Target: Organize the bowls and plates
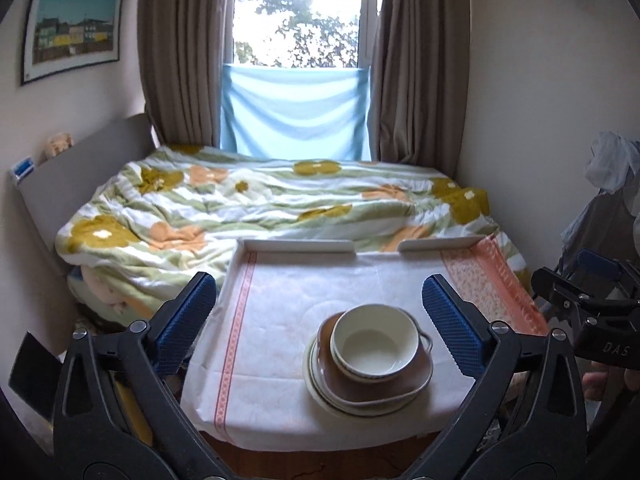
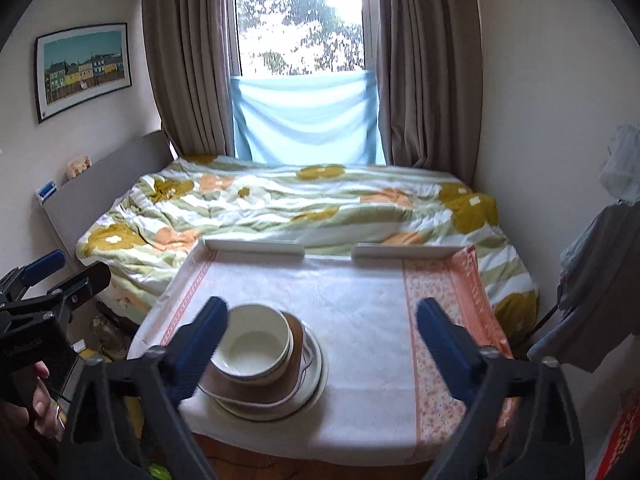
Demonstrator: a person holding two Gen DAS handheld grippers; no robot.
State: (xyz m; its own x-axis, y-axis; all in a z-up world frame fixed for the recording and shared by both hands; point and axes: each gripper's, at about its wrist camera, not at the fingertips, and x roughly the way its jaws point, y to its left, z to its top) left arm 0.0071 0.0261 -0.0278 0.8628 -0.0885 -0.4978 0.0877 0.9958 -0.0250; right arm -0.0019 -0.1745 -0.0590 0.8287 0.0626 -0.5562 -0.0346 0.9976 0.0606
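While both tools hung short of the table, the crockery sat stacked at the near edge of the cloth-covered table (image 1: 280, 304): a cream bowl (image 1: 374, 346) nested on a brown plate (image 1: 384, 380), and that plate rested on a pale round plate (image 1: 320, 390) at the bottom. The left gripper (image 1: 320, 320) was spread wide with nothing between its blue pads (image 1: 186, 320), the stack lying just ahead toward its right finger. The right gripper (image 2: 320, 344) was released too, jaws far apart and gripping nothing; in its view the bowl (image 2: 256, 344) sat just beside the left pad, whether touching it I could not tell. A white tray rim (image 2: 252, 248) ran along the table's far edge. Beyond it lay the flowered duvet (image 1: 248, 200), with brown curtains (image 2: 188, 60) framing the window.
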